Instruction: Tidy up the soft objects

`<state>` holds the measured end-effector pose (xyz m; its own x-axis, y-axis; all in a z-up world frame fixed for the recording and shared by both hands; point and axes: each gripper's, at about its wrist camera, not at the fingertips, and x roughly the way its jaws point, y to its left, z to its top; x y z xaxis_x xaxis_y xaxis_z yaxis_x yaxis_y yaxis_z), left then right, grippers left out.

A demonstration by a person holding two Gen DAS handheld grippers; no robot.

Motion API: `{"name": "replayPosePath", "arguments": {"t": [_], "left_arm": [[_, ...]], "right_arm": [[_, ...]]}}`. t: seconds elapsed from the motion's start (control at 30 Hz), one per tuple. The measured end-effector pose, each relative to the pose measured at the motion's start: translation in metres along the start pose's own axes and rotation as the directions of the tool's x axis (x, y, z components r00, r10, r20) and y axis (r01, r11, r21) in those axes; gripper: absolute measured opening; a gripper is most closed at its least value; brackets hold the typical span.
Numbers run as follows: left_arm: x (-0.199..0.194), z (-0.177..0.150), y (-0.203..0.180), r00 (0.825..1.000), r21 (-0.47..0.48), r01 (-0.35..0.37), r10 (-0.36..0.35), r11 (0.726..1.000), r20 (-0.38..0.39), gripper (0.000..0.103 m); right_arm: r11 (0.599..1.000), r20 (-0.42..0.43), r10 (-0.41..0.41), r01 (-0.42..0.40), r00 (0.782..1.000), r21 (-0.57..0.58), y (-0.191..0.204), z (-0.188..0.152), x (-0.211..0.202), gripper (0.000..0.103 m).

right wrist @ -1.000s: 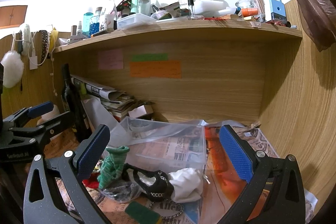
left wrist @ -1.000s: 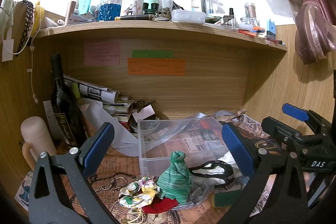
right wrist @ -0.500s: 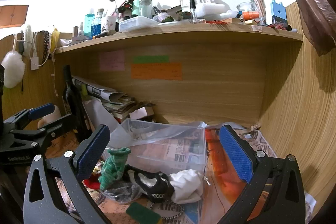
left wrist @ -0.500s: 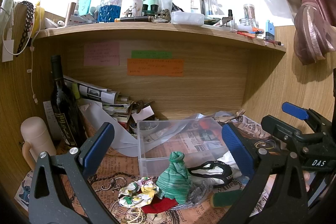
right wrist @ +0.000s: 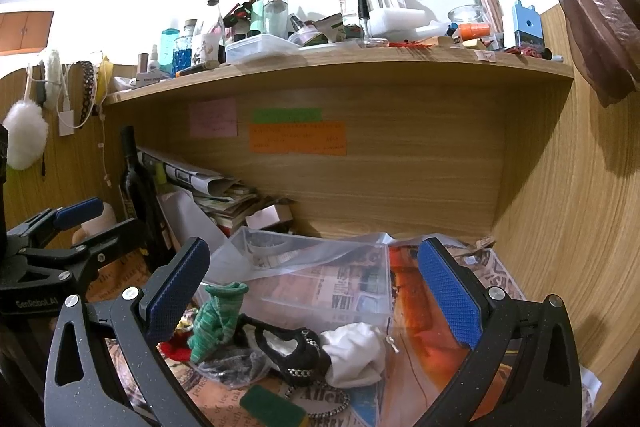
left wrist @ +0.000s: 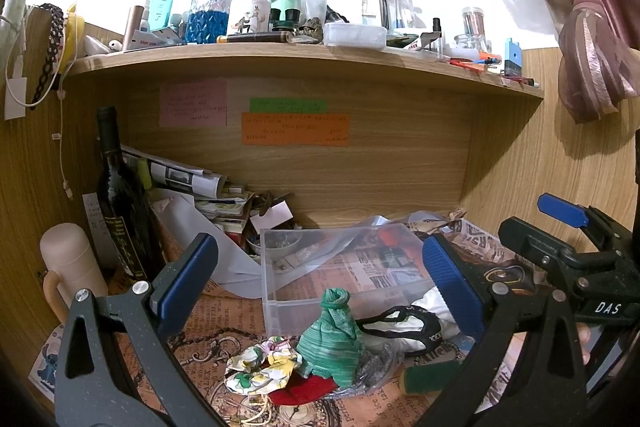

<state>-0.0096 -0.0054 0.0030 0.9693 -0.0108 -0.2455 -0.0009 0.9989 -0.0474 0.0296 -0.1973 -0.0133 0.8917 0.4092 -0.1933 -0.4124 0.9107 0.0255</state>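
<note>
A pile of soft things lies on the newspaper-covered desk in front of a clear plastic box [left wrist: 340, 267] [right wrist: 320, 283]. It holds a green striped cloth bundle [left wrist: 330, 341] [right wrist: 218, 319], a floral scrunchie [left wrist: 262, 363], a red piece [left wrist: 300, 389], a black and white cloth item [left wrist: 404, 327] [right wrist: 288, 343] and a white cloth [right wrist: 356, 353]. My left gripper [left wrist: 320, 291] is open and empty, above the pile. My right gripper [right wrist: 316, 291] is open and empty, above the black item and the box.
A dark wine bottle [left wrist: 120, 207], a beige cup [left wrist: 68, 267] and stacked papers [left wrist: 192, 183] stand at the left. A green sponge [right wrist: 274, 407] and a bead bracelet [right wrist: 324, 403] lie near the front. A cluttered shelf [left wrist: 304, 55] hangs overhead. Wooden walls close both sides.
Both grippers have drifted only slightly; the view has shifted a little. Nothing was taken hold of or let go.
</note>
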Motion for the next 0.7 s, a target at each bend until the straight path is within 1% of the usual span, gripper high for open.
{"name": "replayPosePath", "arguments": {"t": [0.53, 0.63, 0.7], "left_arm": [[-0.0006, 0.0006, -0.0016, 1.0, 0.003, -0.003, 0.003, 1.0, -0.002, 0.103], [0.0027, -0.0013, 0.0001, 1.0, 0.008, 0.001, -0.001, 1.0, -0.019, 0.103], [0.0079, -0.0049, 0.0021, 0.999, 0.004, 0.013, -0.013, 1.0, -0.046, 0.103]], "right_arm": [[1.0, 0.004, 0.004, -0.004, 1.0, 0.001, 0.0, -0.0016, -0.0004, 0.103], [1.0, -0.001, 0.006, -0.006, 1.0, 0.004, 0.0007, -0.0026, 0.0016, 0.103], [1.0, -0.009, 0.008, -0.008, 1.0, 0.008, 0.0005, -0.0048, 0.004, 0.103]]}}
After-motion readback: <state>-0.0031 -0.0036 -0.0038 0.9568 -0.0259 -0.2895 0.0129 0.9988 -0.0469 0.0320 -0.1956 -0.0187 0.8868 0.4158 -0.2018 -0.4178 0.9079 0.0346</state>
